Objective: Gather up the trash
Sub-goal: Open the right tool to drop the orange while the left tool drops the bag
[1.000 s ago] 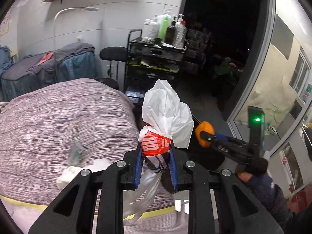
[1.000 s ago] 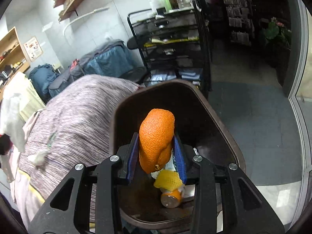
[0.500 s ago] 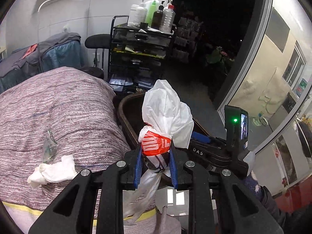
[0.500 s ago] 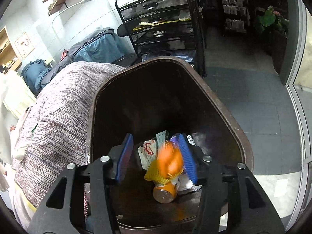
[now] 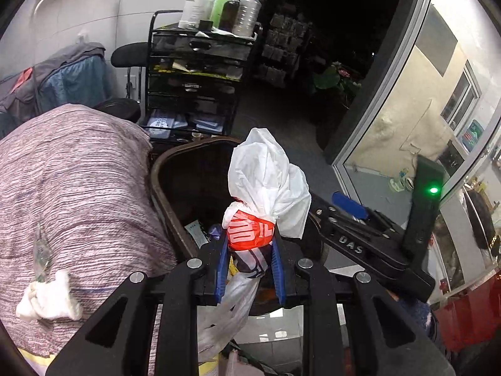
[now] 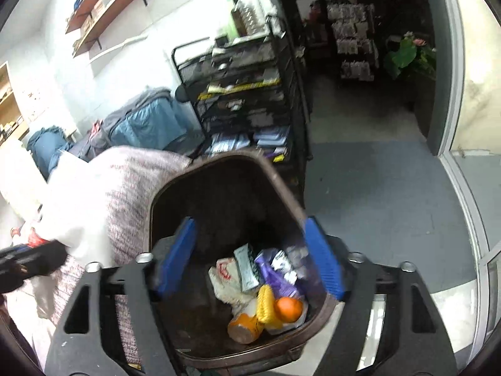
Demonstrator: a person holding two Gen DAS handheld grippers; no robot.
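Observation:
My left gripper (image 5: 250,261) is shut on a crumpled white plastic bag with a red print (image 5: 266,194) and holds it over the near rim of the brown trash bin (image 5: 162,169). My right gripper (image 6: 255,252) is open and empty above the same bin (image 6: 175,185). An orange peel (image 6: 288,309) lies inside the bin among wrappers, a yellow net (image 6: 265,302) and a jar. A crumpled white tissue (image 5: 47,297) and a clear wrapper (image 5: 42,249) lie on the striped cloth (image 5: 78,188). The right gripper also shows in the left wrist view (image 5: 347,206).
A black wire cart (image 5: 194,72) with bottles on top stands behind the bin. A chair (image 5: 125,59) and draped clothes are at the back left. A glass door frame (image 5: 391,94) runs along the right. Grey floor (image 6: 375,203) lies right of the bin.
My right gripper opened and the orange peel dropped into the bin. My left gripper carried the plastic bag from over the striped cloth toward the bin.

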